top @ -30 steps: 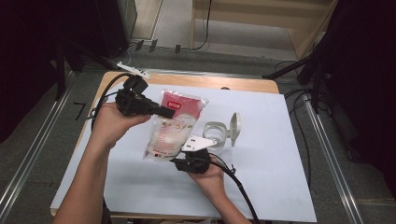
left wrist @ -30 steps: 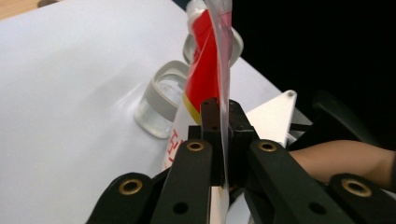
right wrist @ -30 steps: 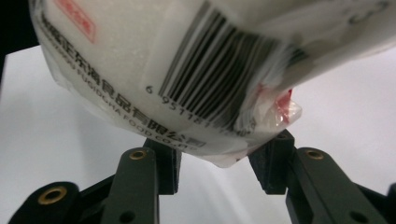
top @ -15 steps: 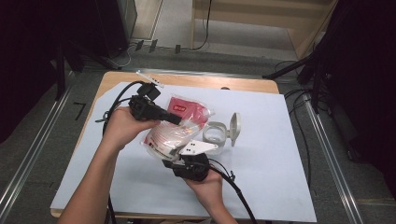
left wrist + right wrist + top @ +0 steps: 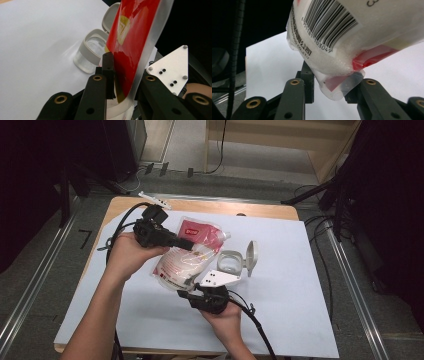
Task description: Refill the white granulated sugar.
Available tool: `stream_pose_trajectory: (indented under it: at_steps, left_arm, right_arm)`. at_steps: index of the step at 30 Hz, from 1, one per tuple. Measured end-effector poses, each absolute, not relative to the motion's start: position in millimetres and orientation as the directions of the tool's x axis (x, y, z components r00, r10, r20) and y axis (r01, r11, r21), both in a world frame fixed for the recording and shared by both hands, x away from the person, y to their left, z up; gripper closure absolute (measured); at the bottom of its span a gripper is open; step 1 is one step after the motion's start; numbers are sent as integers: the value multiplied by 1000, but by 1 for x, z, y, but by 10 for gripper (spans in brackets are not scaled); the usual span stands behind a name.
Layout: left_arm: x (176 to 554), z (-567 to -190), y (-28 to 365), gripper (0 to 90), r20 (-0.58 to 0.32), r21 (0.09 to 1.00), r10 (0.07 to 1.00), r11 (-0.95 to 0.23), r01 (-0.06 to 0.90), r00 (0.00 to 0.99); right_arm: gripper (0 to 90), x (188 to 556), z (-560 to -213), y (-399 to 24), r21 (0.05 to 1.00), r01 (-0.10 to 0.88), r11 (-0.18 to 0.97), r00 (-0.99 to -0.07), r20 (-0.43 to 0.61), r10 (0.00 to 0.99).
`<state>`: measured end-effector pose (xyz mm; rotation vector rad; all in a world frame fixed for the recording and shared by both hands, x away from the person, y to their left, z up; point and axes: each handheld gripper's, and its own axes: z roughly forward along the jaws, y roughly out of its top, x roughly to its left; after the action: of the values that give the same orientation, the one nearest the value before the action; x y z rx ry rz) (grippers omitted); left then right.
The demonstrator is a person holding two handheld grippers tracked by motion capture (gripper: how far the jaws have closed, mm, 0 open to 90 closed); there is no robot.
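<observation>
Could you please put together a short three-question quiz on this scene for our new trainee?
1. True or false: the jar beside the pouch has its lid flipped open.
2. What lies between the jaws of the right gripper? A) a bottom corner of the pouch B) the jar's lid C) a cable
3. Fill in: the left gripper has the pouch's ____ top edge between its jaws.

Key: 1 true; 2 A; 3 red. The left jaws have just been opening and the right jaws closing, each with the pouch between them.
</observation>
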<state>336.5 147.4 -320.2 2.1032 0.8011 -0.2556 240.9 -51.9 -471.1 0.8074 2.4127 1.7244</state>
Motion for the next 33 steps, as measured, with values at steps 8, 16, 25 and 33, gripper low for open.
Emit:
stream_pose_trajectory:
  at_steps: [8,16,25,33]
  left_arm:
    - [340,-325,152,747,-489,632,405,-446,634,772]
    - [343,-332,148,893,-474,577,477,-467,671,740]
    - [335,-325,137,885,-509,568,472,-445,692,720]
    - [334,-331,117,844,-466,587,450,-487,647,762]
  right_arm:
    - [694,237,-470,-53,903,364,227,-868,240,435]
    - [690,238,-474,-49,888,396,235,-865,275,419]
    - [653,240,-477,-48,888,401,225,-865,286,413]
    - [669,240,-480,-48,878,432,206,-854,325,405]
